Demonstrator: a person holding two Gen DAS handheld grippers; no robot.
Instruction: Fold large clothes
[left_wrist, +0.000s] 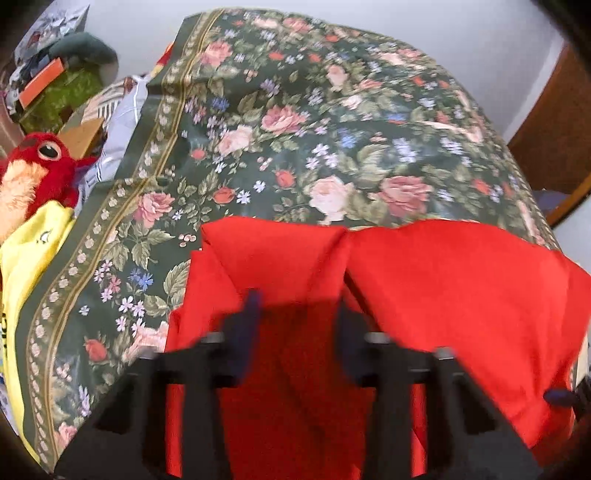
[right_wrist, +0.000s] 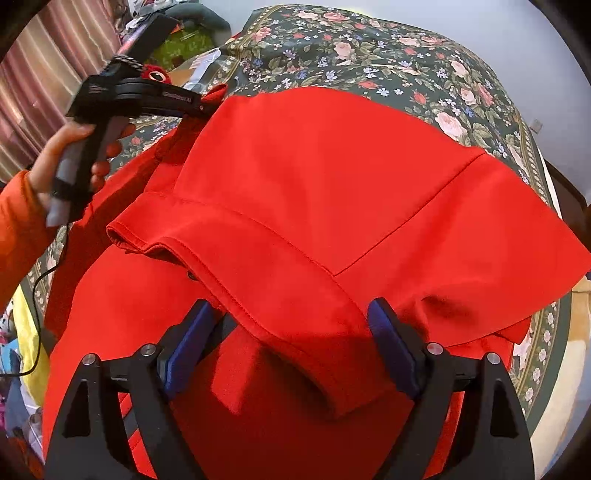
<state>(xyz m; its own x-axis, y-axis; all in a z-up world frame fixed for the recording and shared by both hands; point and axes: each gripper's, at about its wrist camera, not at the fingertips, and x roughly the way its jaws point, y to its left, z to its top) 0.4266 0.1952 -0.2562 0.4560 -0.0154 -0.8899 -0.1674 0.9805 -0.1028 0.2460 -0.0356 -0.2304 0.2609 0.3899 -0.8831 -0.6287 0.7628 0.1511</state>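
A large red garment lies on a table covered with a dark floral cloth. In the right wrist view, my left gripper is at the garment's far left corner, where a strip of red fabric is drawn up taut to its tip. Its own view is blurred: the left gripper stands over shadowed red cloth. My right gripper is open wide, its blue pads straddling a folded, stitched hem of the garment without pressing on it.
A red plush toy, a yellow garment and piled clutter crowd the table's left side. A hand with an orange sleeve holds the left gripper; a cable hangs below. A wooden door stands right.
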